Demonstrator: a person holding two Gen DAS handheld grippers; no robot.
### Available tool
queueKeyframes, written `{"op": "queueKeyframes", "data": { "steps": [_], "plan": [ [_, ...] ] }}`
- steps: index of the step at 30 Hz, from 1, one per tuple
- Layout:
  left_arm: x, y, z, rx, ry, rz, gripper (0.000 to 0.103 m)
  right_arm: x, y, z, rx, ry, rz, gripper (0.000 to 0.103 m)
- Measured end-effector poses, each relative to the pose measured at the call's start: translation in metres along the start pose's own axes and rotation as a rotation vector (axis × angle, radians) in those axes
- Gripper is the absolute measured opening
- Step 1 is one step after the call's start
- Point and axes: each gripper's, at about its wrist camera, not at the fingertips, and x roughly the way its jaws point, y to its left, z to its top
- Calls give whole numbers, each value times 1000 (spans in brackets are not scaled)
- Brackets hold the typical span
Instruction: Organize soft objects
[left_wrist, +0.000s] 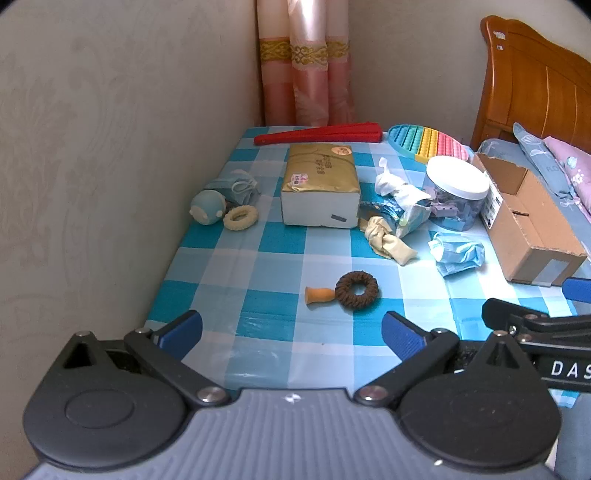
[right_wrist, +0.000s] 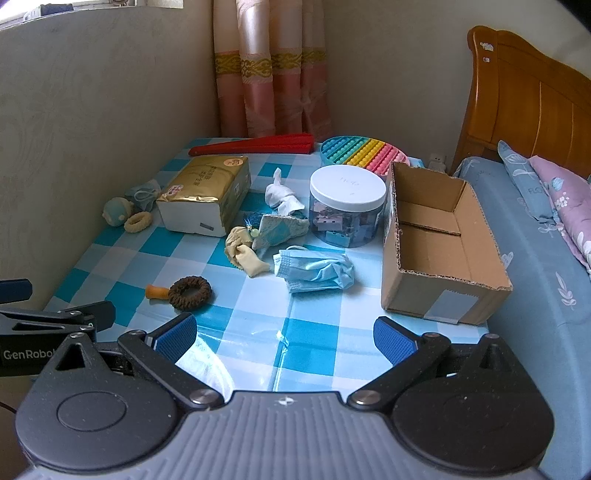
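Soft things lie scattered on the blue checked table (left_wrist: 280, 254): a brown scrunchie (left_wrist: 357, 290) (right_wrist: 190, 292), a crumpled blue face mask (left_wrist: 458, 253) (right_wrist: 314, 271), a knotted cream cloth (left_wrist: 386, 240) (right_wrist: 245, 251), a white cloth (left_wrist: 391, 184) (right_wrist: 282, 194), a cream scrunchie (left_wrist: 241, 218) (right_wrist: 137, 222) and a second mask (left_wrist: 236, 188) at the left. An open cardboard box (left_wrist: 528, 221) (right_wrist: 439, 247) stands at the right, empty. My left gripper (left_wrist: 291, 334) is open and empty over the near edge. My right gripper (right_wrist: 284, 339) is open and empty beside it.
A gold tissue pack (left_wrist: 320, 188) (right_wrist: 207, 194), a plastic jar with a white lid (left_wrist: 458, 192) (right_wrist: 347, 205), a rainbow pop toy (left_wrist: 428, 142), a red folded fan (left_wrist: 317, 137), a small orange piece (left_wrist: 319, 295) and a blue round toy (left_wrist: 208, 206). Wall on the left, bed (right_wrist: 535, 236) on the right.
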Motion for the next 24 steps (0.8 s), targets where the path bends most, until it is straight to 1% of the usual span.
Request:
{"op": "queueKeyframes", "data": {
  "steps": [24],
  "plan": [
    [-1, 0, 0, -2, -3, -4, 102, 0, 0, 0, 2, -3, 2, 103]
  ]
}}
